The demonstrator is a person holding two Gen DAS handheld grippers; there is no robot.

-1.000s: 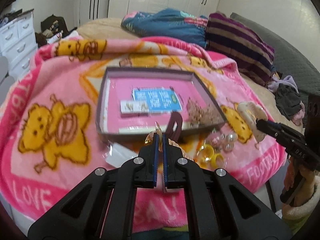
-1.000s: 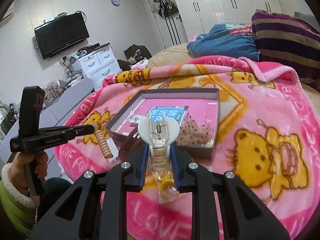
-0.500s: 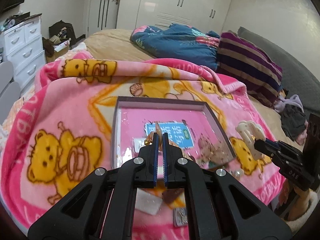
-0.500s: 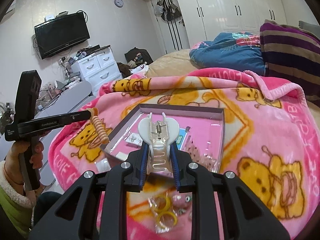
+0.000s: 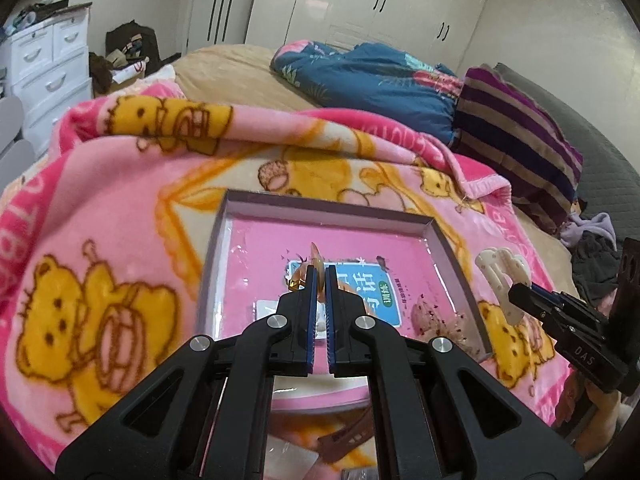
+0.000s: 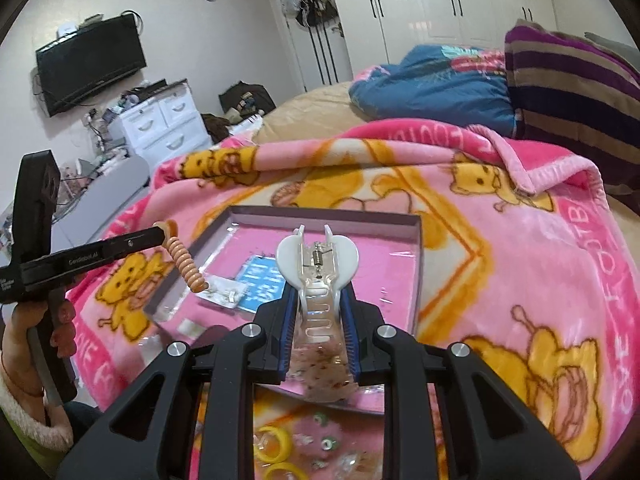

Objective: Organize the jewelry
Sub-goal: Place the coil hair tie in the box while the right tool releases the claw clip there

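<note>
Hair claw (image 6: pixel 318 276) — between right tongs (image 6: pixel 318 312)

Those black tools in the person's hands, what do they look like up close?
Both grippers, left gripper and right gripper, are matte black plastic with silver bolts, triangular cut-outs and blue ribbed pads. Small white lettering marks their sides. A fluffy cream cuff over green shows.

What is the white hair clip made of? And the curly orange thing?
The white claw clip looks like smooth, glossy plastic, partly see-through, with a small metal spring at its hinge. The orange spiral hair tie looks like stretchy plastic coil, judging by its shiny ridges, though rubber is possible.
</note>
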